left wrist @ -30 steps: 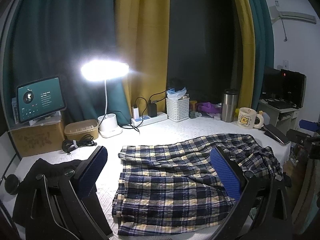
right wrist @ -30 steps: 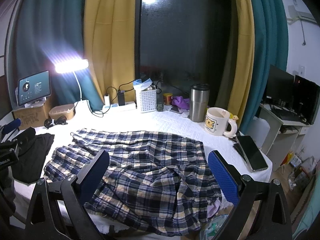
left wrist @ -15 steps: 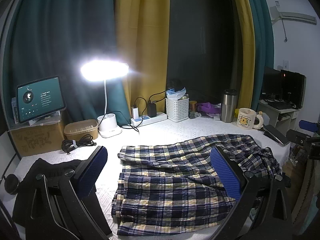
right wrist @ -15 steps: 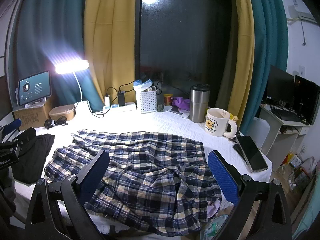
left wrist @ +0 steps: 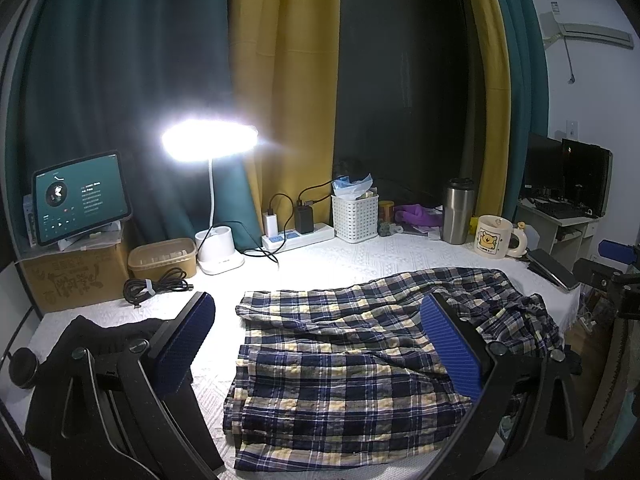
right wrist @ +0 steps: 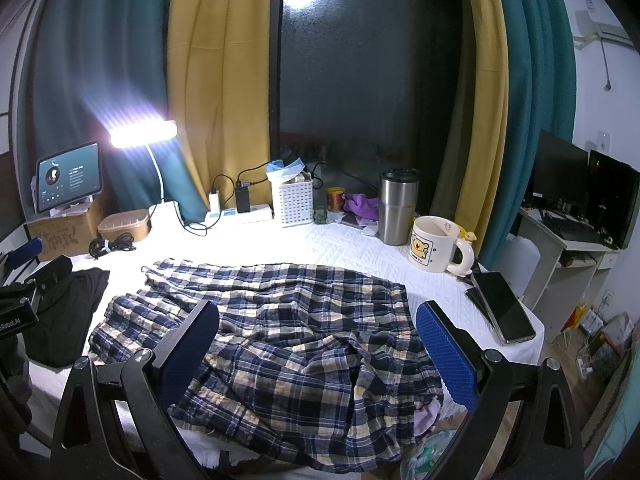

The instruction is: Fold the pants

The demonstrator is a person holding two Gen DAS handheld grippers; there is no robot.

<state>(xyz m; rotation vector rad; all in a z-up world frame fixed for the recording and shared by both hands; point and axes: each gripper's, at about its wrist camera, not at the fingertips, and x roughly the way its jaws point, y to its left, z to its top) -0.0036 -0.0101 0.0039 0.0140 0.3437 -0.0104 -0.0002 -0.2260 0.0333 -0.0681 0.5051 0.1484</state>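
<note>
We hold both tongs, left tongs (left wrist: 316, 348) and right tongs (right wrist: 316, 344), spread wide and empty above the plaid pants (left wrist: 360, 352), which lie rumpled across the white worktop (left wrist: 360, 252). We should pinch the leg hems and waistband evenly. The mug (right wrist: 434, 244), phone (right wrist: 504, 306) and black garment (left wrist: 100, 332) crowd the edges.
</note>
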